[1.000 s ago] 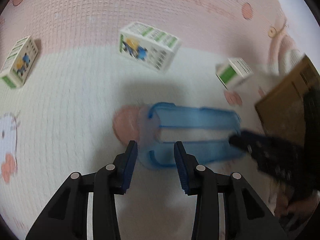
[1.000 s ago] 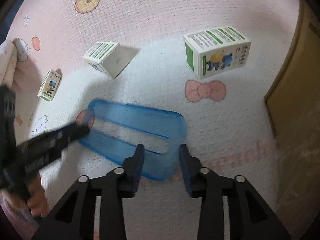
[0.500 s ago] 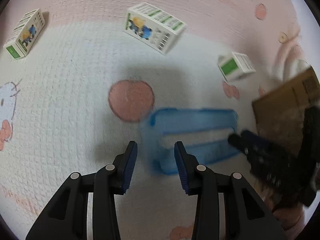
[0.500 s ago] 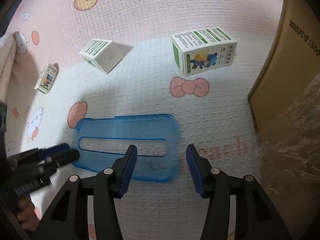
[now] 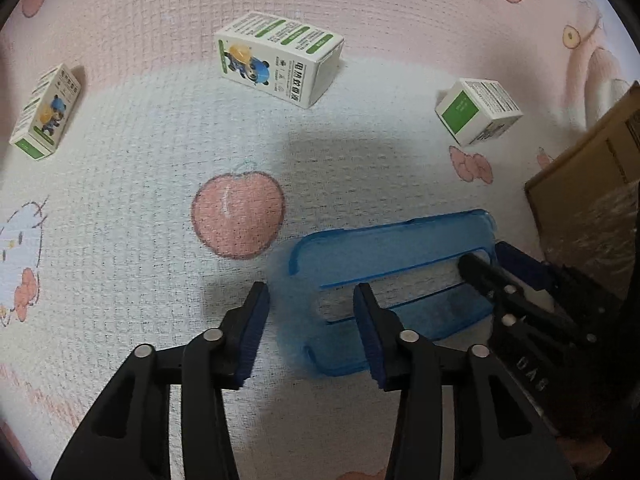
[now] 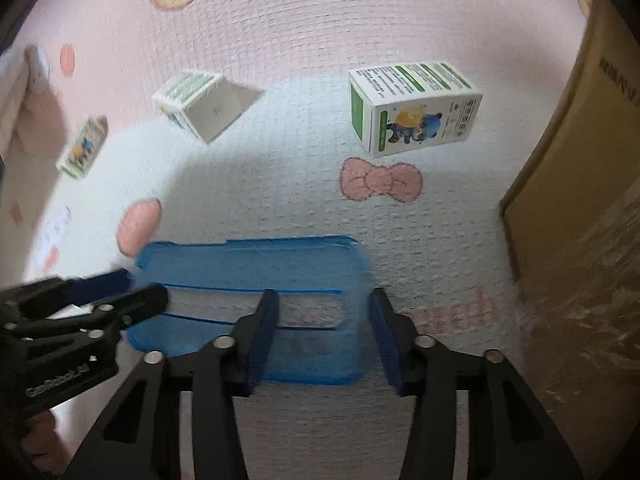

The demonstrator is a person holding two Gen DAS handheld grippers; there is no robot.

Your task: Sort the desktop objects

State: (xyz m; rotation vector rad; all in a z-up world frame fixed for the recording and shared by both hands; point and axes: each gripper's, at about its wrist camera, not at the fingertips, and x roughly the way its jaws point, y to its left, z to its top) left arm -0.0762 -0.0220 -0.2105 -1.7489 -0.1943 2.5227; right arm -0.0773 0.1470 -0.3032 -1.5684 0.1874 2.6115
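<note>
A: In the left wrist view, a small white-and-green carton (image 5: 45, 112) lies at the upper left on the pink-and-white waffle-weave cloth (image 5: 132, 216). A larger white carton with a cartoon panda (image 5: 278, 64) sits at top centre, and a third white-and-green carton (image 5: 478, 111) at the upper right.

B: And the translucent blue plastic tray with the long slot (image 5: 384, 248)?

A: Flat on the cloth at lower right of centre, right of a printed pink apple (image 5: 238, 216). The left gripper (image 5: 311, 300) stands over the tray's left end, jaws apart, nothing pressed between them.

B: The right wrist view?

A: Left to right: the left gripper's black fingers (image 6: 136, 300) at the tray's left end, then the tray (image 6: 256, 256) across the lower centre. The right gripper (image 6: 324, 308) straddles the tray's right end, its jaws having just been closing. The left pad lies over the slot and the right pad just beside the right edge; whether they press cannot be told. A brown cardboard box (image 6: 568, 152) fills the right edge.
</note>
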